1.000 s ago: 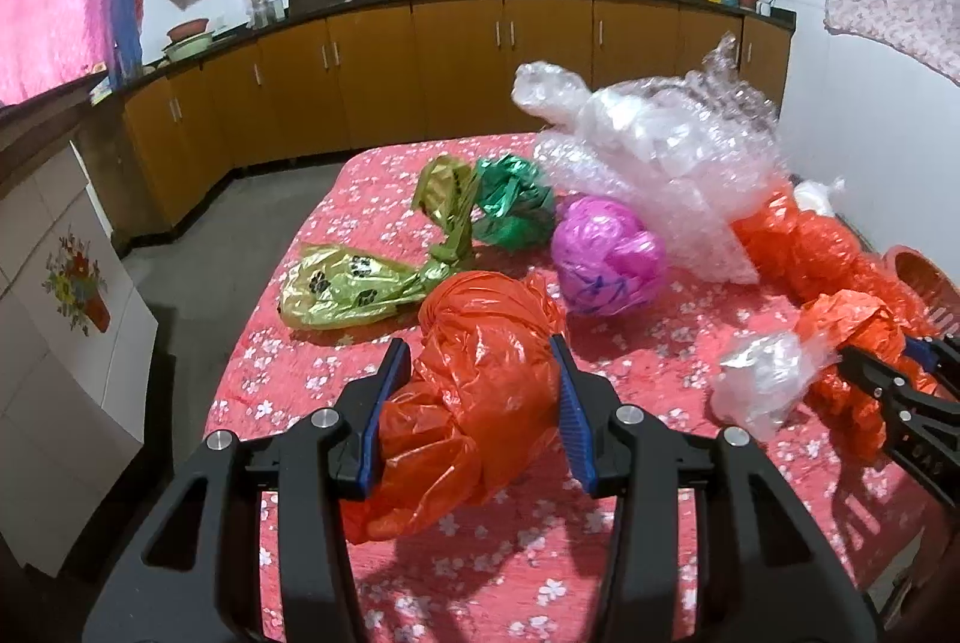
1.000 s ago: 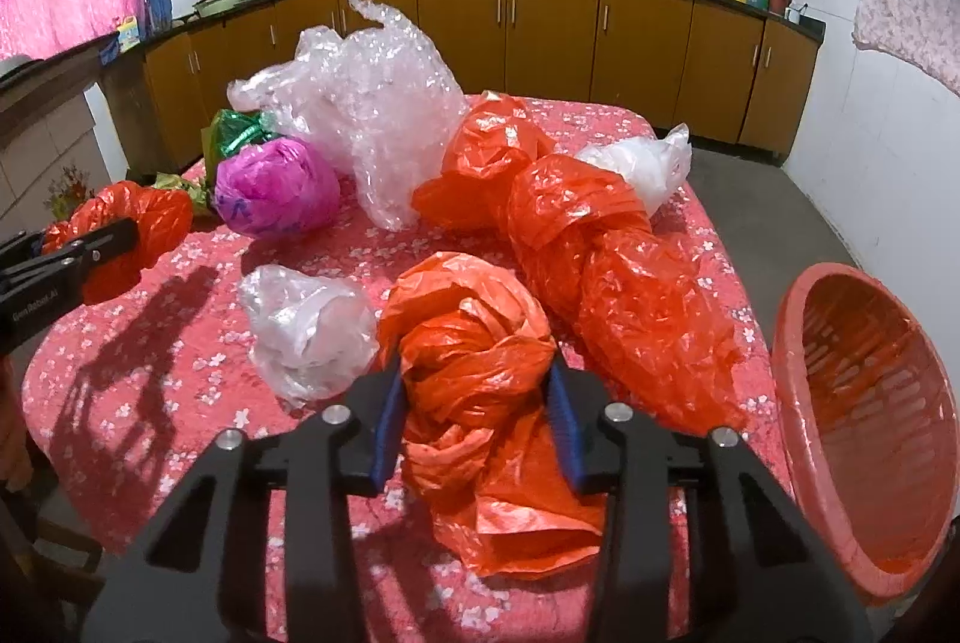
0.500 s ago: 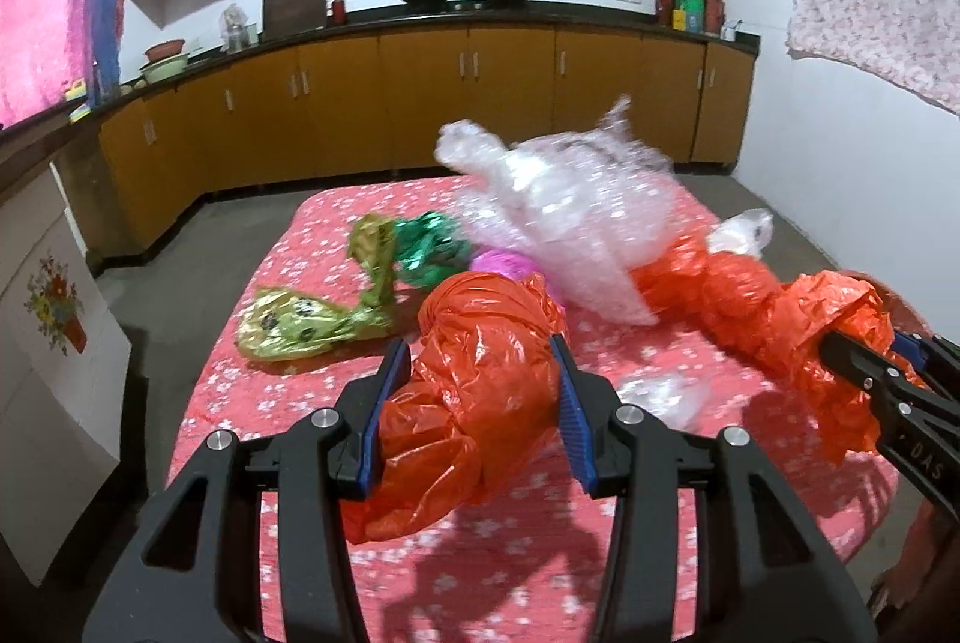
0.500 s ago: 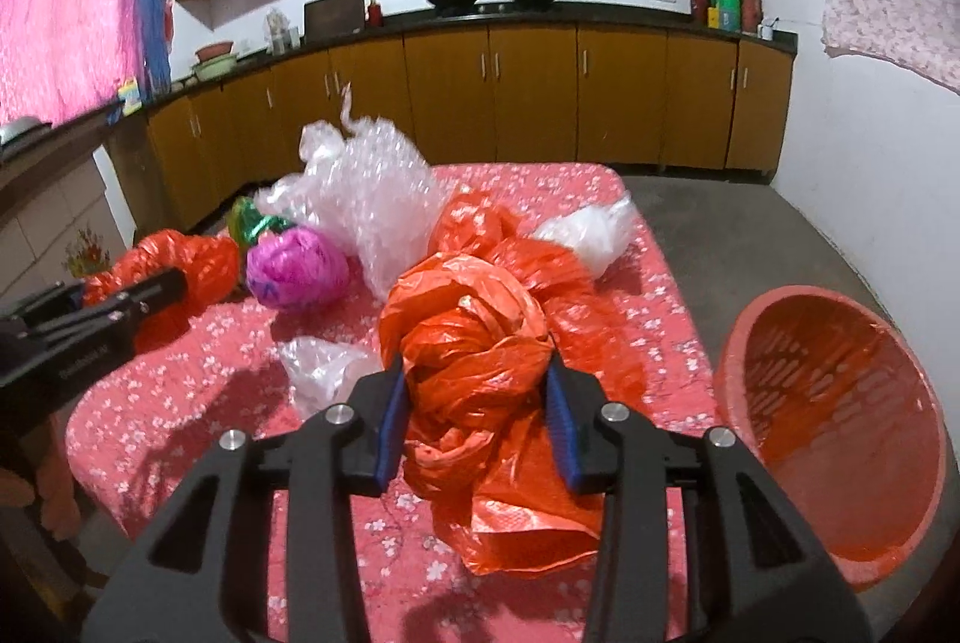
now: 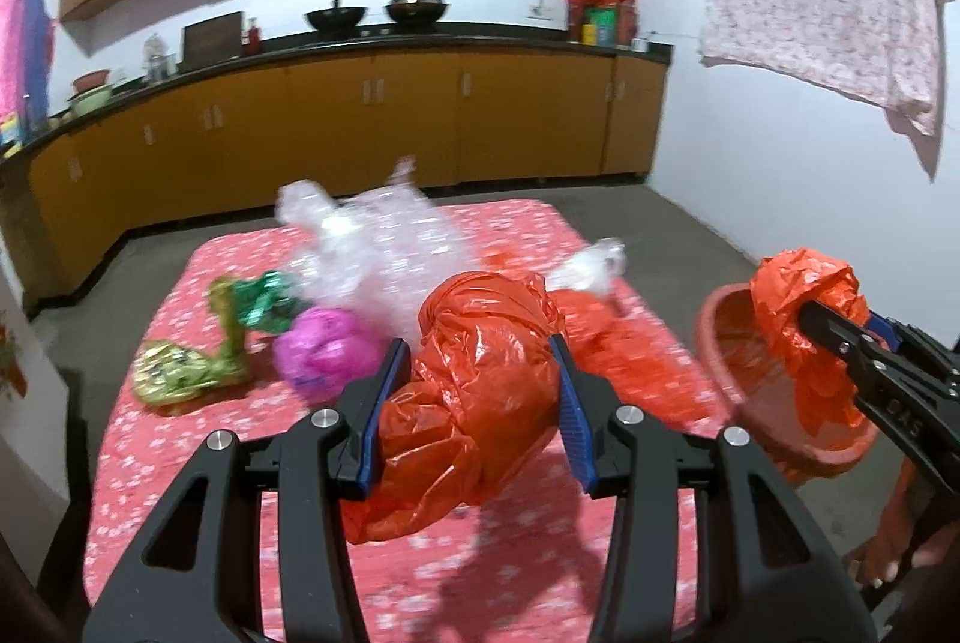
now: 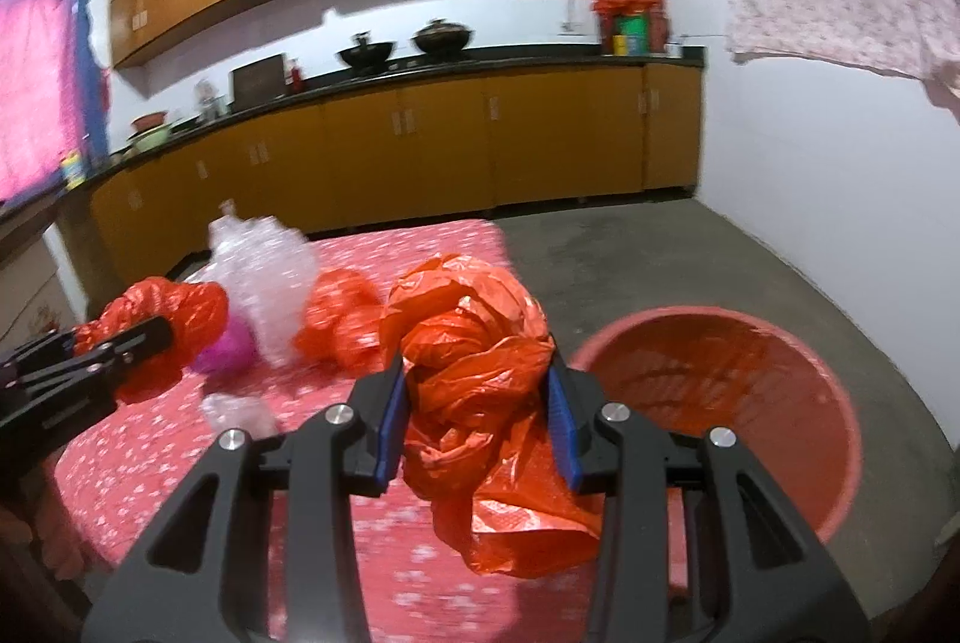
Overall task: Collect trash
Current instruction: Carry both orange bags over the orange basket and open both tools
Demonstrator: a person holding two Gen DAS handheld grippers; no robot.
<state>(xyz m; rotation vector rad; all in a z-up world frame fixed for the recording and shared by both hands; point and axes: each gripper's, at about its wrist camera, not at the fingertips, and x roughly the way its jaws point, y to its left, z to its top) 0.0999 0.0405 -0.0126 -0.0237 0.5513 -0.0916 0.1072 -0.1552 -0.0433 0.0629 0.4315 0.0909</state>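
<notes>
Bag (image 6: 474, 373) between tool (image 6: 477, 403) pads

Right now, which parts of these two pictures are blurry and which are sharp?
Left wrist view: the left gripper and its orange bag are sharp; the tablecloth and bubble wrap are smeared. Right wrist view: the right gripper and its orange bag are sharp; the cabinets and red basket are blurred. Straight edges bow in both.

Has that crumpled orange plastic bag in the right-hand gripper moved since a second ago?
Yes. The crumpled orange plastic bag, clamped in the right gripper, has risen off the flowered red tablecloth and swung rightward toward the round red plastic basket.
</notes>
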